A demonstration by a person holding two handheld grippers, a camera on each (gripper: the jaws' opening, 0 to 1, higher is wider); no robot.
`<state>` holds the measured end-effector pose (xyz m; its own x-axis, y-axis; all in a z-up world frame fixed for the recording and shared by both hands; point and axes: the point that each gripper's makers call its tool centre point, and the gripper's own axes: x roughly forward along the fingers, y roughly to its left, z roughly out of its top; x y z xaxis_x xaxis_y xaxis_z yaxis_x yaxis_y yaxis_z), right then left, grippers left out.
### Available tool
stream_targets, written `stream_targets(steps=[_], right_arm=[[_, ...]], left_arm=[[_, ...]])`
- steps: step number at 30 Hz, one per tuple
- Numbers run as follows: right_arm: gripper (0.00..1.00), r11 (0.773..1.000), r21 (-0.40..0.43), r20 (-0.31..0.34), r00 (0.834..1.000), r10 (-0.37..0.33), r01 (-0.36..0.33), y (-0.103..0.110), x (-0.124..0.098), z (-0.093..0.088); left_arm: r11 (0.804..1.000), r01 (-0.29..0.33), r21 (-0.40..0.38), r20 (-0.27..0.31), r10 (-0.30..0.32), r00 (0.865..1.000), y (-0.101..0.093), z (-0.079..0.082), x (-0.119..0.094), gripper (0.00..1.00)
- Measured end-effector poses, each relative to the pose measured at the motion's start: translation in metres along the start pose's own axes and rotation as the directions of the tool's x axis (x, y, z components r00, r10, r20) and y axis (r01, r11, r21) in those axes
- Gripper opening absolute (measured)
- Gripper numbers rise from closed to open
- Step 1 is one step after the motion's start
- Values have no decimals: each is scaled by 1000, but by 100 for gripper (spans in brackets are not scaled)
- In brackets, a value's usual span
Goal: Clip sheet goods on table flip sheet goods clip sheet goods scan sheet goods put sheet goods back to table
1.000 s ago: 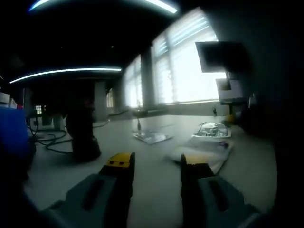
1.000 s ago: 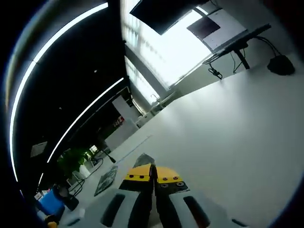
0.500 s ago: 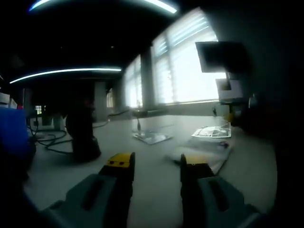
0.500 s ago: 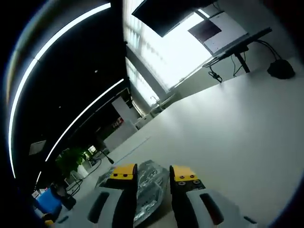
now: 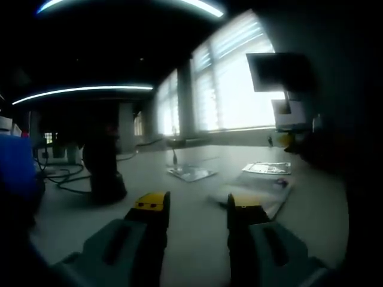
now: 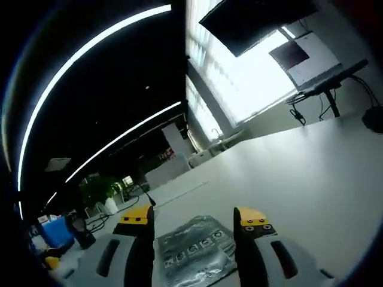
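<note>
One dark scanner beside cables

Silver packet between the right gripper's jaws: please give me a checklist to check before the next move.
1. Right gripper open: ok.
2. Silver packet lying on the white table, not clamped: ok.
3. Packet flat: cannot tell, it looks wrinkled.
4. Left gripper open and holding nothing: ok.
5. Table ahead of the right gripper bare: ok.
6. Other packets lying apart from the left gripper: ok.
</note>
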<state>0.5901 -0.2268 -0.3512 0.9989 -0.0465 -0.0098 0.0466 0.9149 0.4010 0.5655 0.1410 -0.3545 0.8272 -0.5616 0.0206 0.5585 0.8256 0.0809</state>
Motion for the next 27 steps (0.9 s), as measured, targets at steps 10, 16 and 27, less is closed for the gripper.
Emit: stream_targets(steps=[10,16,27], right_arm=[[46,926,-291,-155,967,201,-239,18,14,-5],[47,836,-320,-306,884,353,-445,33,15,-17],[48,730,-369,-444,799,405,-575,36,16,-42]], left_arm=[[1000,0,4,0,0,1000,0,0,0,31],[1000,-1,6,-3,1,1000,0,0,0,31],[1000,-3,7,-6,3,1000,1,-1,1,31]])
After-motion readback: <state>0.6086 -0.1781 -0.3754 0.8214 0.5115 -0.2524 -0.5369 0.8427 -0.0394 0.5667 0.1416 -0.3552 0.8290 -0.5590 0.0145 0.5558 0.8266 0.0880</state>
